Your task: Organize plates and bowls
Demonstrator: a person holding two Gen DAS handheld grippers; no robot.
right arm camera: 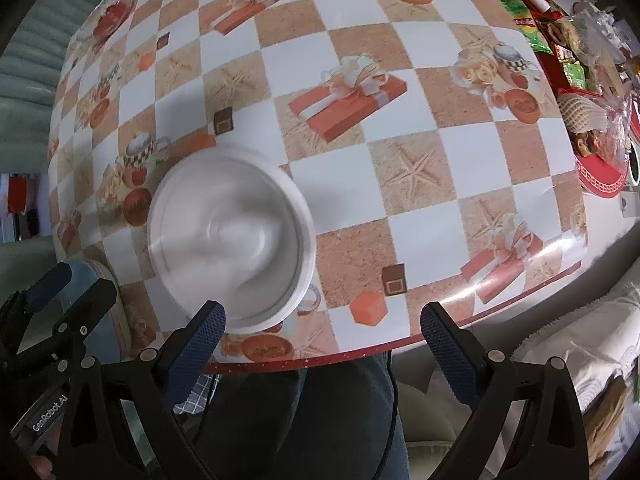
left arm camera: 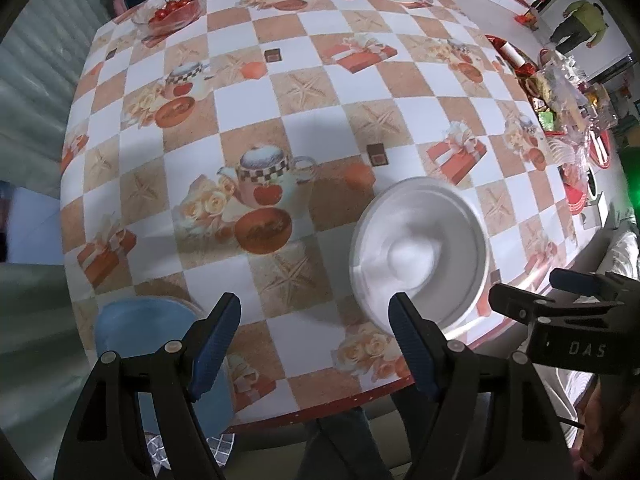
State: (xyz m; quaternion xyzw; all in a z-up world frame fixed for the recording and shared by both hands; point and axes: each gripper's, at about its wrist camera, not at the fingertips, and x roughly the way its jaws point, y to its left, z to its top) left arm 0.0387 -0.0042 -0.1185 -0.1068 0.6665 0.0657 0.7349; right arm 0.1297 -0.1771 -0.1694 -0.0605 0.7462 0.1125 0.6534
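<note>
Near table edge: white bowl [right arm camera: 230, 240], apparently stacked; blue plate [left arm camera: 140, 320] beside; both grippers' fingers wide, empty.

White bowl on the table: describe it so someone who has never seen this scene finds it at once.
Start at the checkered tablecloth, printed with teapots and gift boxes, and go to its near, red-trimmed edge. The white bowl sits there, round, plain and empty, blurred in both views. The blue plate beside it is flatter and coloured; the glass bowl far across holds red fruit.
</note>
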